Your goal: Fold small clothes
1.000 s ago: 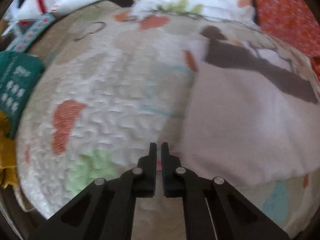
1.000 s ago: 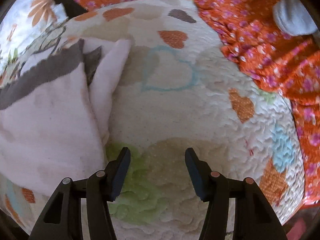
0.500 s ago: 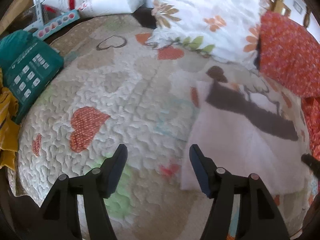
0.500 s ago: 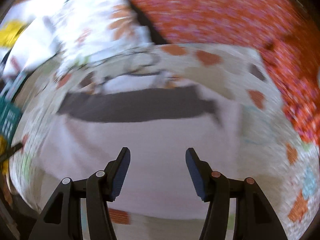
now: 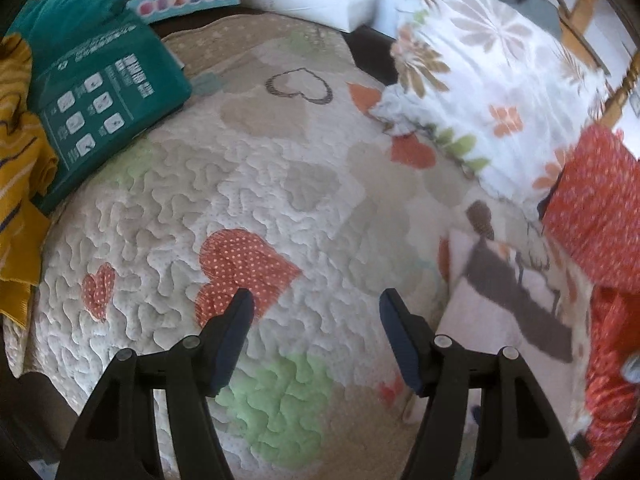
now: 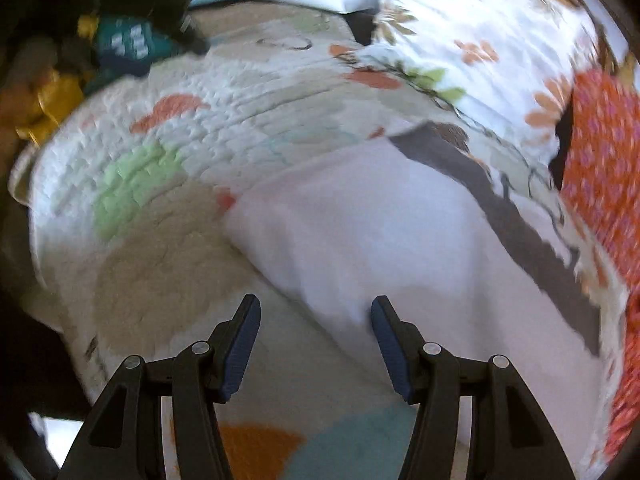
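Two hand-held grippers, left (image 5: 314, 300) and right (image 6: 314, 308), hover wide and empty above the quilt (image 5: 256, 184), where the folded white garment (image 6: 400, 240) lies; the next fold needs both near-edge corners pinched evenly.

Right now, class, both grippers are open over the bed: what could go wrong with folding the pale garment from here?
1. The right gripper hangs at the near corner of the pale garment; closing there might pinch the quilt underneath as well.
2. The left gripper points at bare quilt, away from the garment, so it may grab nothing.
3. The garment's far edge lies near the floral pillow, which could crowd a fold.
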A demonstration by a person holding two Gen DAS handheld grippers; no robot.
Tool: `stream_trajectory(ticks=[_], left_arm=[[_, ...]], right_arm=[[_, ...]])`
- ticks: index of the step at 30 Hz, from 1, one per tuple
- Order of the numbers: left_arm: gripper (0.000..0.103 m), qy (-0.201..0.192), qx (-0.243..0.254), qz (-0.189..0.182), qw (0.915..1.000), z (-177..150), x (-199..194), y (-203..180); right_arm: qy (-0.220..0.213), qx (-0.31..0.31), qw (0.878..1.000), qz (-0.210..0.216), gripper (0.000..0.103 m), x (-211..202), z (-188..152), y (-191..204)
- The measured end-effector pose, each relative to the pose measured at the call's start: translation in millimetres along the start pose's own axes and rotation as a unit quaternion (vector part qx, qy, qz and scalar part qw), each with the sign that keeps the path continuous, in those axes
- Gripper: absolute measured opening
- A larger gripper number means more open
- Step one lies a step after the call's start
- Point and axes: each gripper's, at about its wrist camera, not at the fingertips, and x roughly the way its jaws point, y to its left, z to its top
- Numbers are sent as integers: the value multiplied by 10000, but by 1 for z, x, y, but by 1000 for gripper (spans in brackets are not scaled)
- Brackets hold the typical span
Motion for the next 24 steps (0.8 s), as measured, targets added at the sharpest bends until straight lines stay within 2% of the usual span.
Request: stream_trajectory(ticks=[2, 4, 5, 6, 9, 12, 14, 16, 19, 22, 24], left_arm=[[65, -15, -123, -46, 9999, 3, -1, 6], [66, -71, -248, -34, 9997, 6, -3, 11], [66, -92, -309, -21, 9995, 7, -4, 14], [67, -105, -373, -7, 9993, 8, -4, 16], [67, -141, -499, 10, 9987, 9, -3, 20], [67, -178, -488, -19, 9986, 7, -3, 13], [67, -189, -381, -51, 9991, 4, -3, 1], [67, -147, -221, -135, 9996, -3, 0, -18], [67, -42, 96, -283, 9995, -17, 6, -53], [67, 118, 481, -543, 9973, -37, 13, -97], [67, 267, 758, -774, 9938, -52, 18, -127]], right_arm=[[-67, -210, 9992, -329, 61, 9, 9, 13], [-125, -233, 9983, -518, 56, 18, 20, 17], [-126, -189, 9984, -521, 43, 24, 29, 18], [-102, -135, 9988, -469, 28, 28, 35, 18], [11, 222, 9995, -230, 13, 36, 46, 13], [-33, 887, 9959, 182, 10, 26, 45, -13], [-205, 1479, 9883, 306, 9, 7, 40, -49], [-375, 2032, 9778, 357, 9, -15, 31, -88], [-642, 2921, 9538, 286, 9, -54, 1, -160], [-764, 3724, 9249, -65, 8, -95, -53, -231], [-668, 4174, 9053, -418, 8, -117, -100, -268]])
